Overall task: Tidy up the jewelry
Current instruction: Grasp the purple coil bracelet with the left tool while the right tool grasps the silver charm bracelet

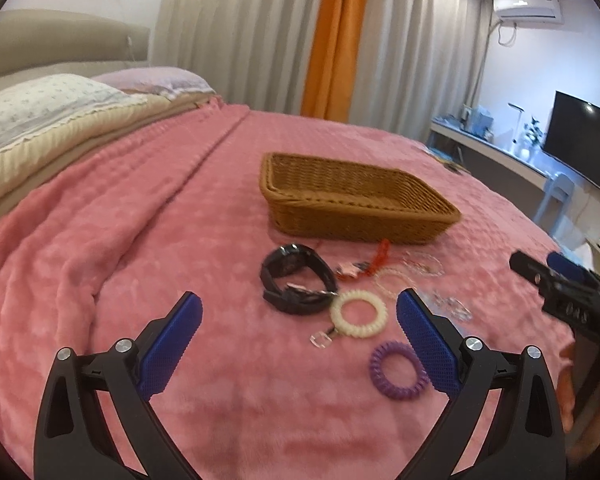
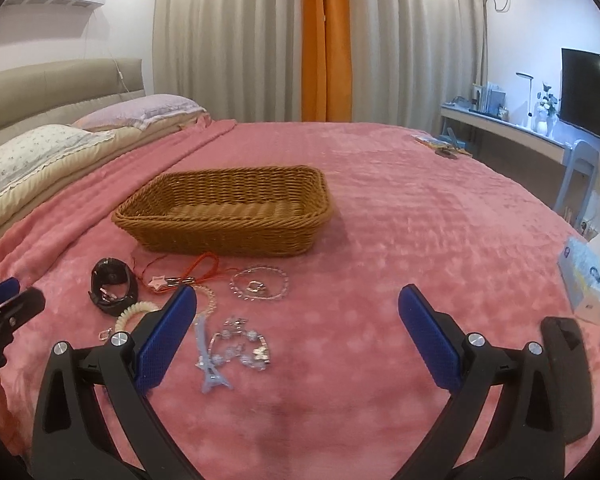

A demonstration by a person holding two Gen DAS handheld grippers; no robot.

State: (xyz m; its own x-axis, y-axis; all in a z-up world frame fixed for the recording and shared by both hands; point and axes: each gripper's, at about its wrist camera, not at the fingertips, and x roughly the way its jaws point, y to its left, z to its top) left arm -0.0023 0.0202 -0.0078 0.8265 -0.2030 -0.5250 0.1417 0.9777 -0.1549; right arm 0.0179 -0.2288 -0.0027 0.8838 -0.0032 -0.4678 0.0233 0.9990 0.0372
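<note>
Lying before the empty brown woven wicker basket [image 1: 356, 200], the springy cream coiled plastic bracelet [image 1: 359, 314] is probably best pinched across its ring; left gripper [image 1: 300, 322] and right gripper [image 2: 298, 316] are held wide apart, empty.

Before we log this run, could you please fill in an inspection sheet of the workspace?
Surface: pink fleece blanket over the bed, lightly wrinkled.
Job's things: brown woven rectangular basket, no jewelry seen inside; black wristwatch, cream spiral coil band, purple spiral coil band, red cord charm, clear bead bracelet, pale blue hair clip lie loose in front of it.
Clutter: tissue box at the right edge.
Grippers: left gripper and right gripper open, holding nothing.
Cables: nothing seen on the bed.
Surroundings: grey and orange curtains, pillows, desk with dark monitor.
</note>
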